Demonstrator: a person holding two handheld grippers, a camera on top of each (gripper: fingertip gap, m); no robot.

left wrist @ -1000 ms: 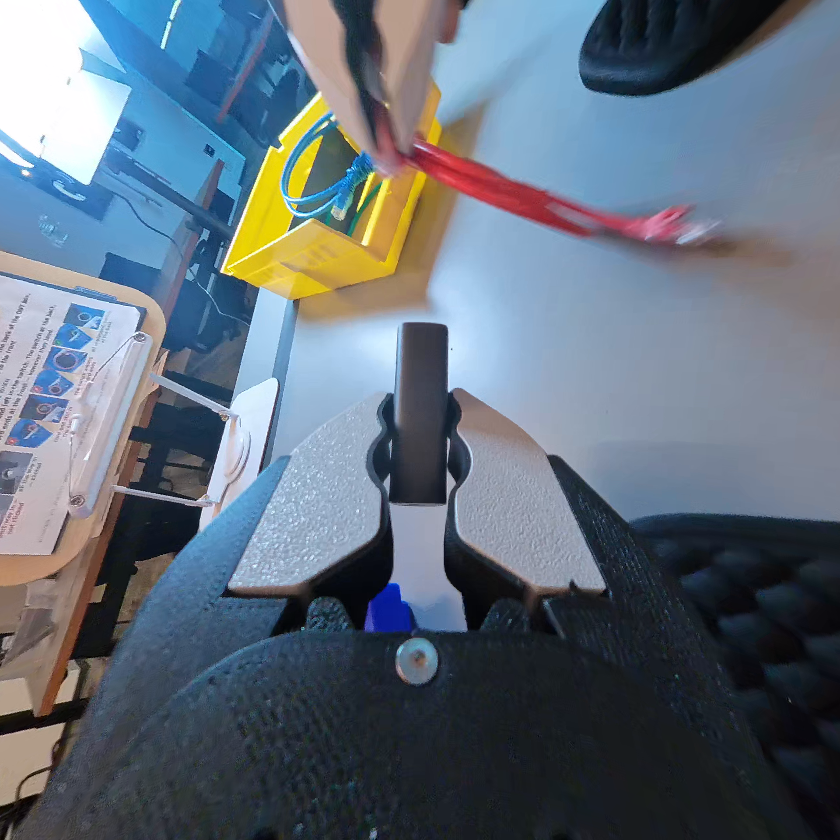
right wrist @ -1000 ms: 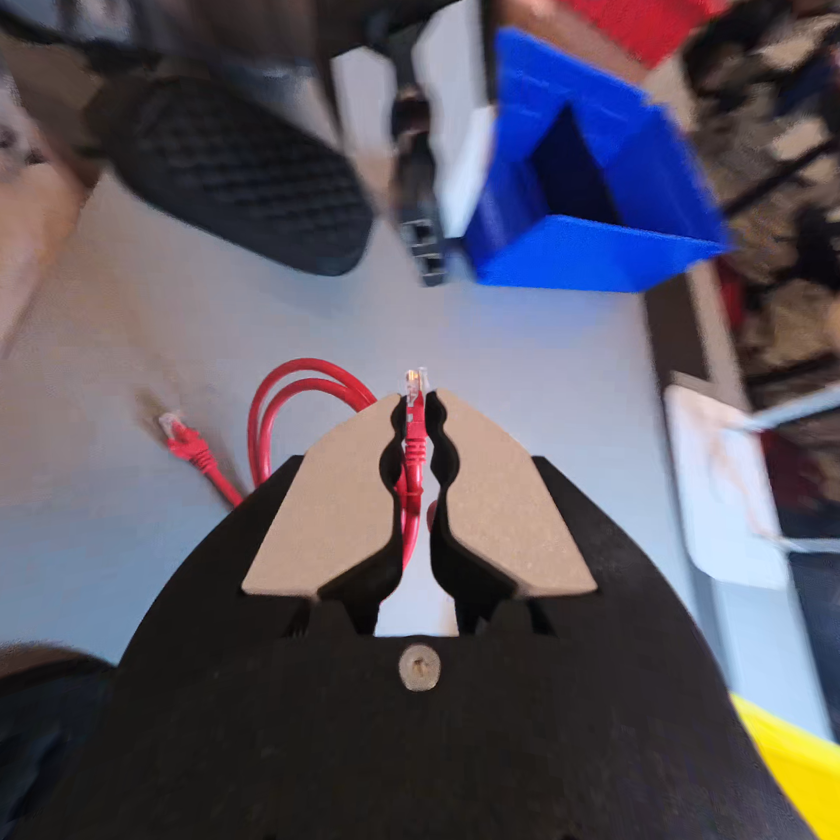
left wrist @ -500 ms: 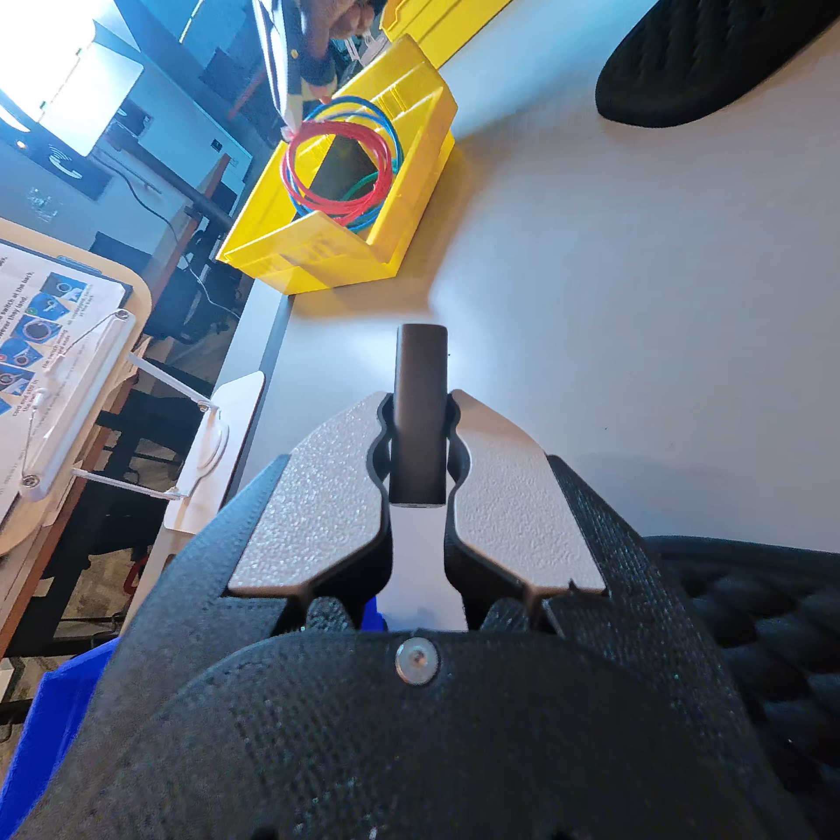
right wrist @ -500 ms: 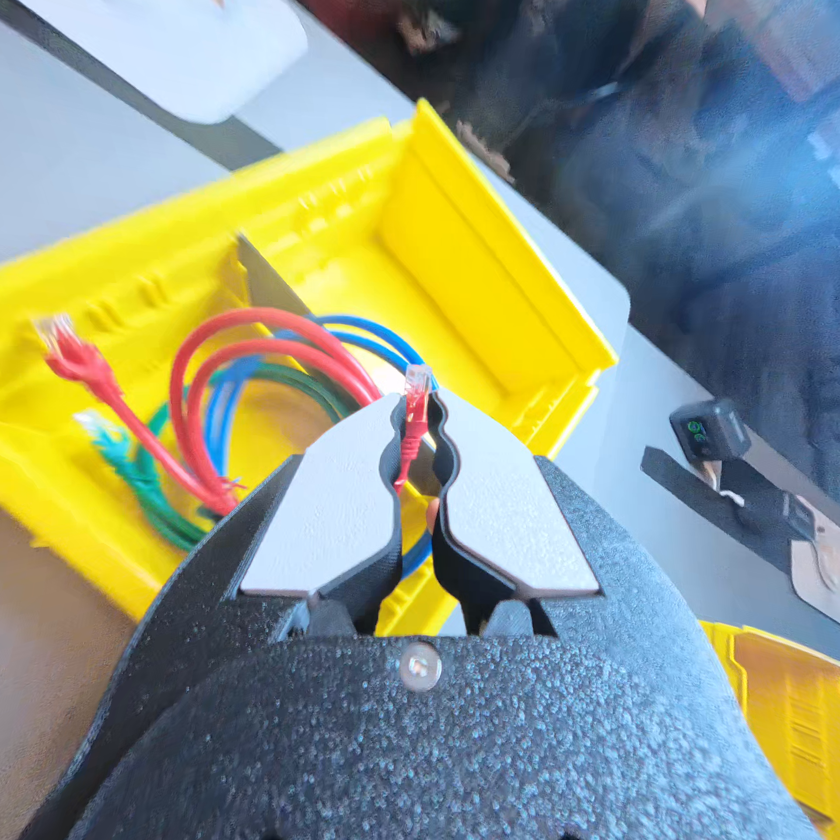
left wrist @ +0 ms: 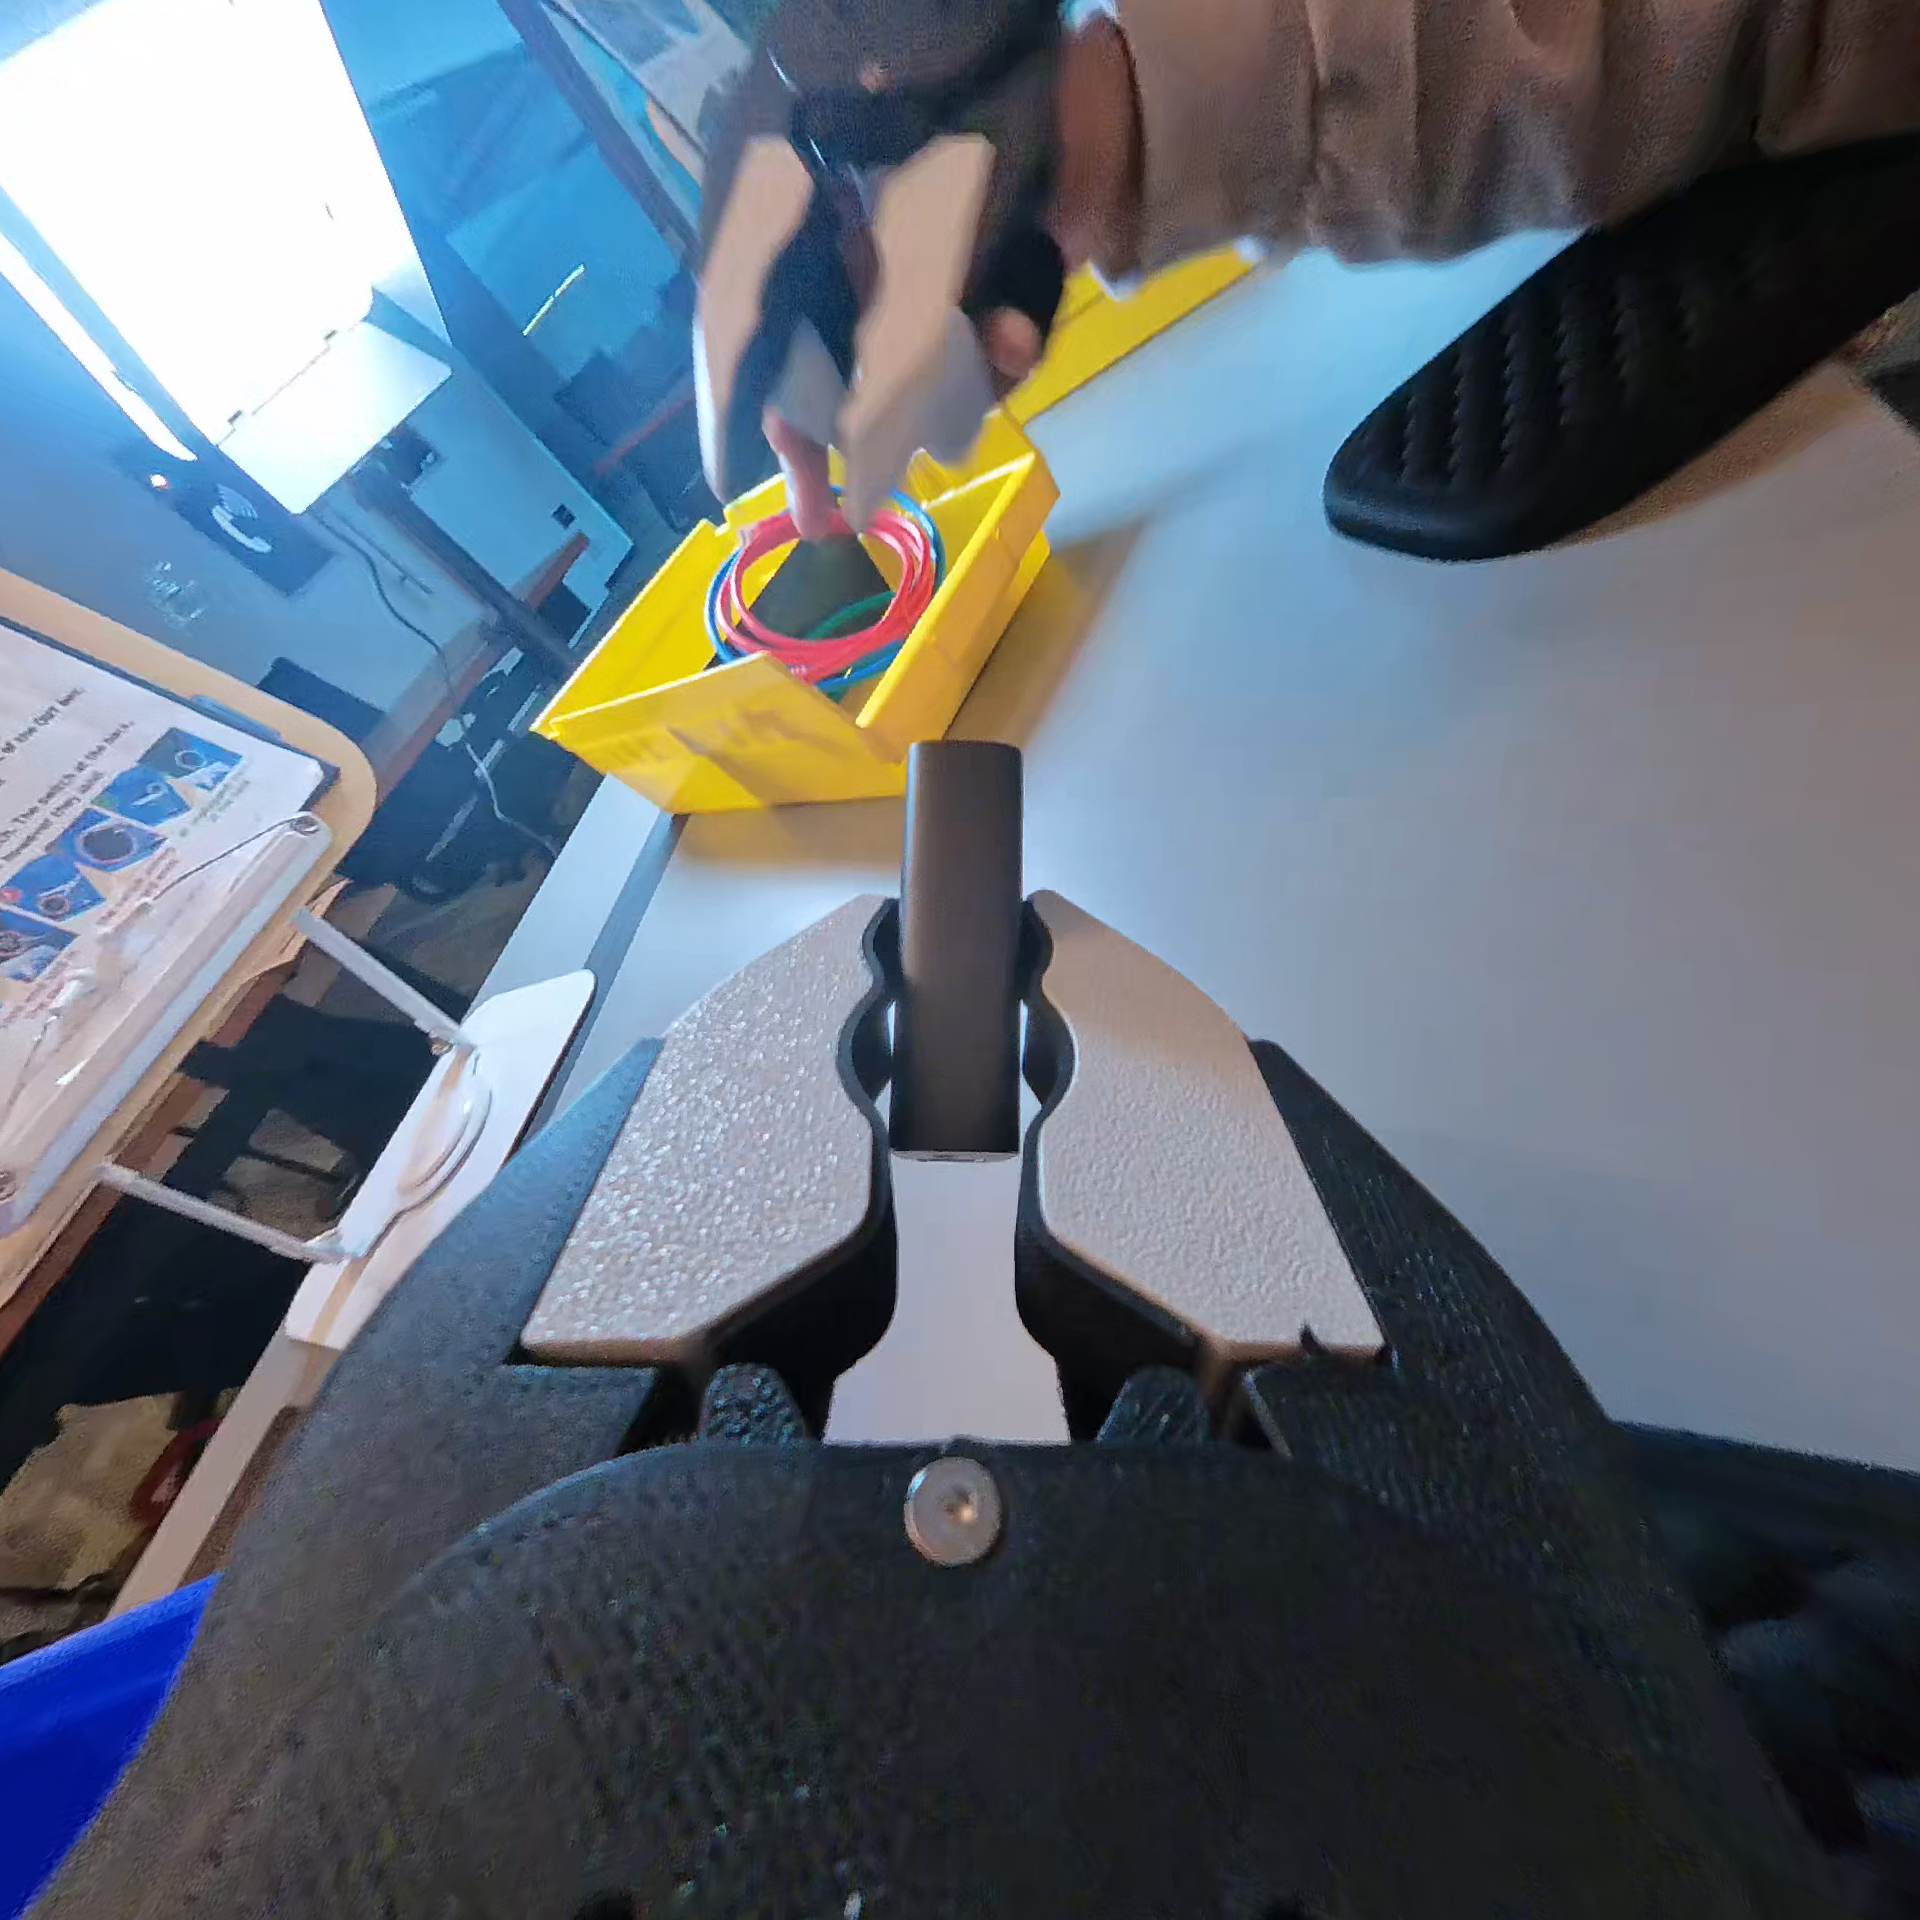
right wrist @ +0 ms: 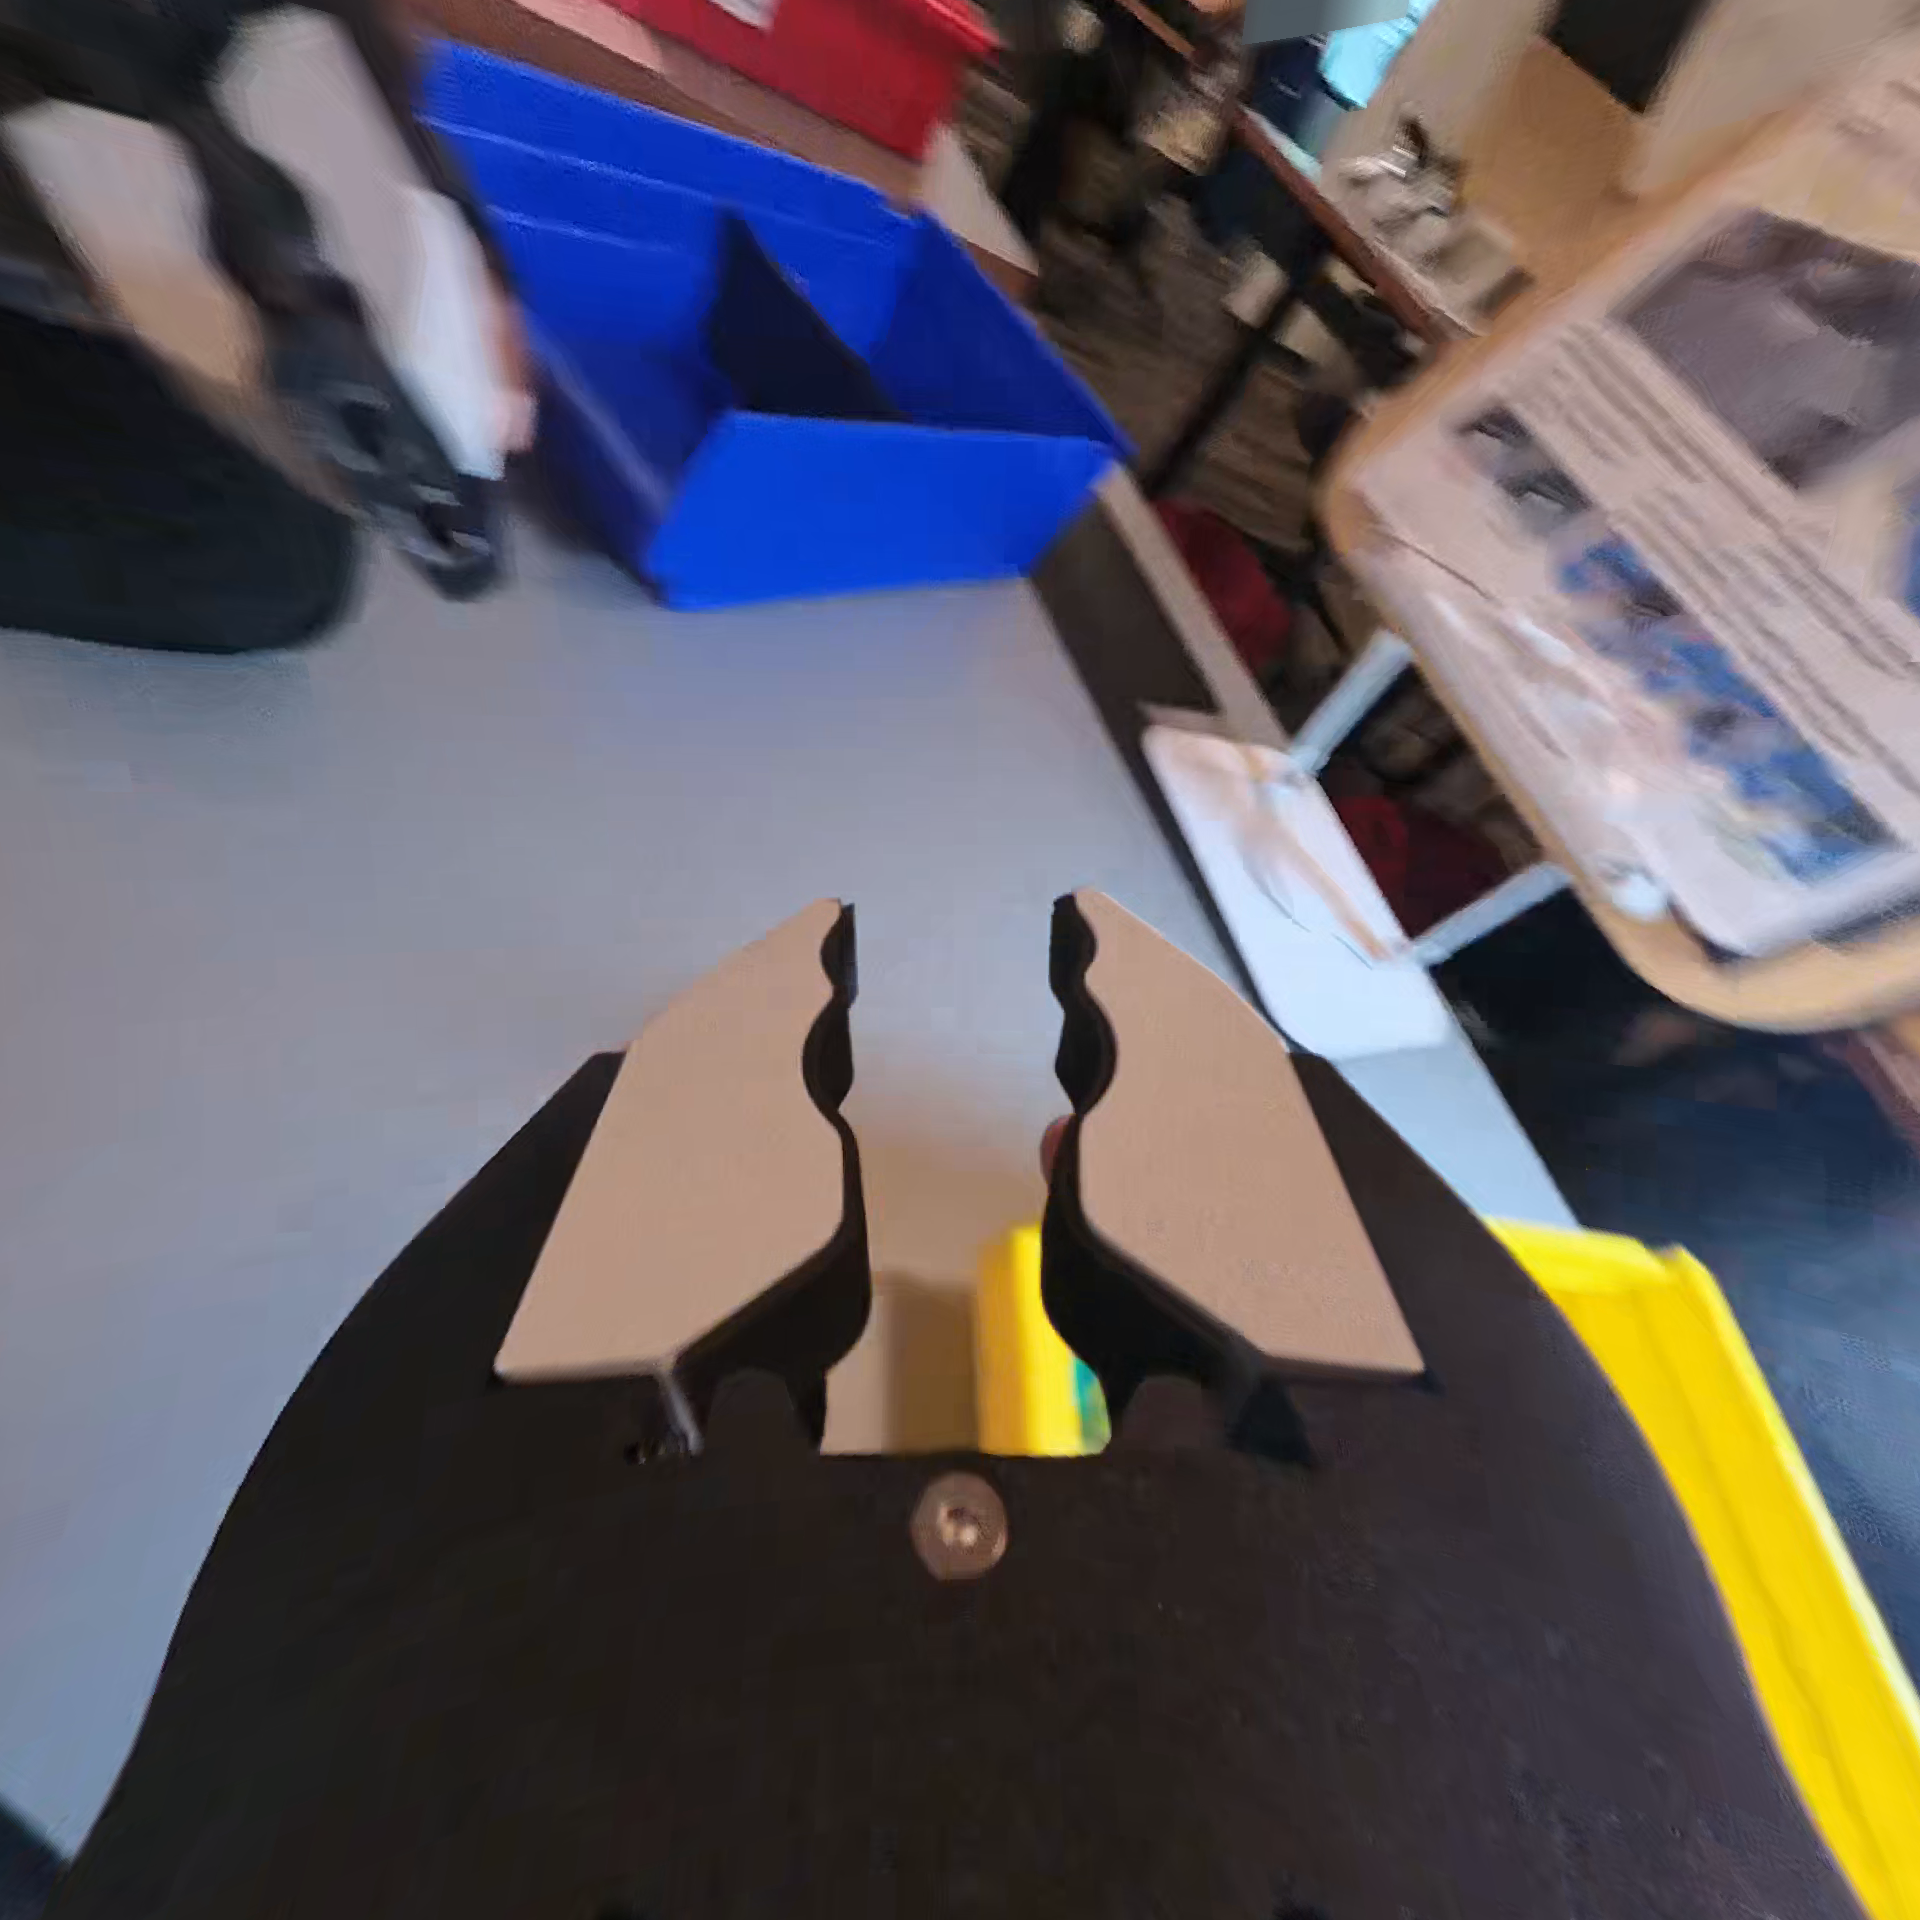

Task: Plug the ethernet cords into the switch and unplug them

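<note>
- The switch (left wrist: 958,940), a dark flat box, is clamped end-on between the closed jaws of the left gripper (left wrist: 958,914), above the grey table (left wrist: 1455,935).
- The right gripper (right wrist: 954,920) is seen with jaws parted and nothing held.
- The red cord (left wrist: 831,603) is coiled in the yellow bin (left wrist: 727,727) with blue and green ones; all seem unplugged, though the ports are hidden.
- Judged step: cords put away. Next, the switch is probably to be set down, perhaps in the blue bin (right wrist: 862,499).

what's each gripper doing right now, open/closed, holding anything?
Left gripper: shut on the black switch, held over the table.
Right gripper: open, empty, above the yellow bin where the red cord lies.
</note>
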